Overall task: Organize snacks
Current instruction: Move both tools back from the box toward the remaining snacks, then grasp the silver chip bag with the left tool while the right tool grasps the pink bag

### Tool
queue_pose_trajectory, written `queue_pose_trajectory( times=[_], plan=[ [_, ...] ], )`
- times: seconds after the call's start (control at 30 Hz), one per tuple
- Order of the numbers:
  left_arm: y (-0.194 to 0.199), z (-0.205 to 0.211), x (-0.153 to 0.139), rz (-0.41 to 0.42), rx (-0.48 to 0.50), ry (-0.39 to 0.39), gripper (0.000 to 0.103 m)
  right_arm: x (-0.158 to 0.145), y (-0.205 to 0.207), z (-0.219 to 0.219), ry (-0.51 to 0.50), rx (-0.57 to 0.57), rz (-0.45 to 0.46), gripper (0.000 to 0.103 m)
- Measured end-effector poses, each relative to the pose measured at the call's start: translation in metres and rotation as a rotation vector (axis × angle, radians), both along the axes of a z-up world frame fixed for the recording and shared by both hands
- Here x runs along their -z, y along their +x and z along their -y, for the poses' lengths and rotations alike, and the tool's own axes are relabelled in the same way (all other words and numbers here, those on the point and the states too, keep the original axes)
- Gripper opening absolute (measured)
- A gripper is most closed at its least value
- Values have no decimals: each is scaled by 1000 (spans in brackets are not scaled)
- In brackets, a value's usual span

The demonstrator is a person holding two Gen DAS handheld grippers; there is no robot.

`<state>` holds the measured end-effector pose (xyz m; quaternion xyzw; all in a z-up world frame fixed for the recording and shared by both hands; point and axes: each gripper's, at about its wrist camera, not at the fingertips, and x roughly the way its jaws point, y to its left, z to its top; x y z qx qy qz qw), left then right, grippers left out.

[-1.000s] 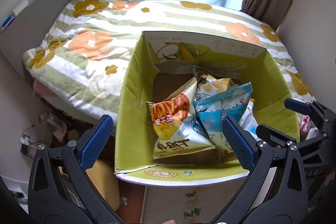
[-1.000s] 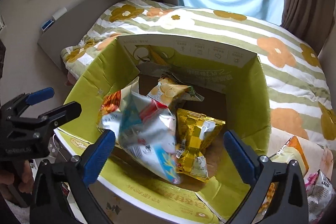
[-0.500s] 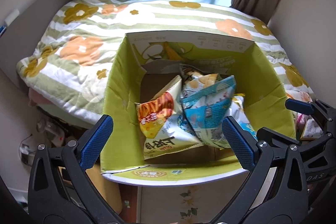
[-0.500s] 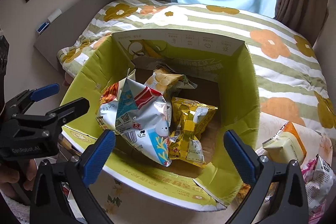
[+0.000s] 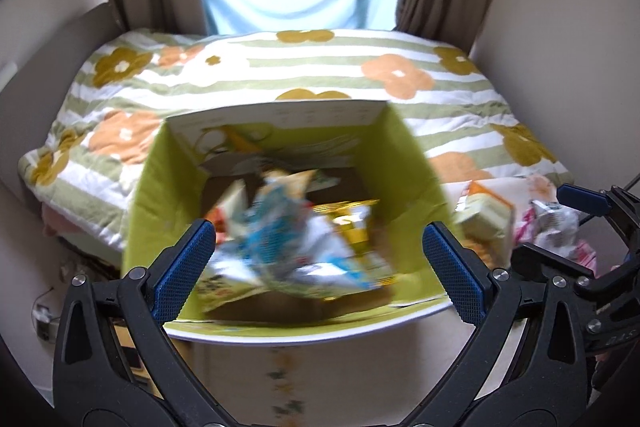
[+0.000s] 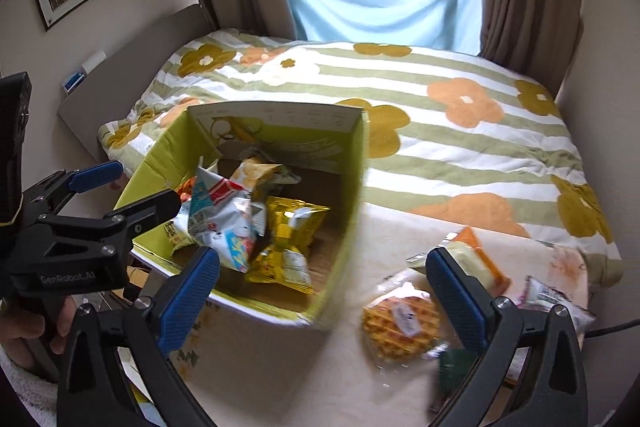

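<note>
- Left wrist view: the left gripper point(image 5: 316, 259) stands spread wide and empty, above the near rim of the green cardboard box point(image 5: 160, 195); compared with half a second ago the camera sits higher and further back, and the contents are smeared by motion
- Same view: the blue-and-white foil bag point(image 5: 280, 247) lies on top of the pile inside the box, the gold foil packet point(image 5: 352, 223) just beside it; judgement: that bag is delivered and this tool is free
- Same view: the right gripper point(image 5: 560, 223) shows at the right edge, jaws apart, over loose packets on the table
- Right wrist view: the right gripper point(image 6: 320, 283) is spread and empty; the box, centred a moment ago, now sits to the left, and the loose snacks fill the gap between the fingers
- Same view: the round waffle point(image 6: 400, 323) in clear film, grid-textured and flat, lies nearest; an orange-and-cream wrapped packet point(image 6: 476, 259) rests just behind it; judgement: the waffle is the likely next pick
- Same view: box walls are stiff card, glossy green inside; the bags within are crinkled, puffed foil; the tablecloth point(image 6: 280, 367) is pale, floral and soft
- Same view: the left gripper point(image 6: 132, 187) hovers open at the box's left wall
</note>
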<state>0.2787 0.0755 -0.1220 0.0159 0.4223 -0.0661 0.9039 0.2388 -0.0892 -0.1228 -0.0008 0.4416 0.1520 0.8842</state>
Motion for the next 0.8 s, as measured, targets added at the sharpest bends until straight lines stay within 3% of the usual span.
queue_pose_trajectory(
  times=[0.2, 0.43, 0.7, 0.8],
  plan=[
    [-11, 83, -9, 7, 88, -14, 103, -17, -28, 81, -29, 77, 16, 103],
    [-21, 188, -2, -20, 218, -37, 103, -15, -59, 182, -45, 201, 9, 103],
    [-18, 292, 34, -157, 346, -80, 103, 13, -81, 261, -24, 266, -68, 103],
    [-13, 313, 54, -218, 378, -75, 103, 32, -85, 278, -21, 270, -108, 103]
  ],
)
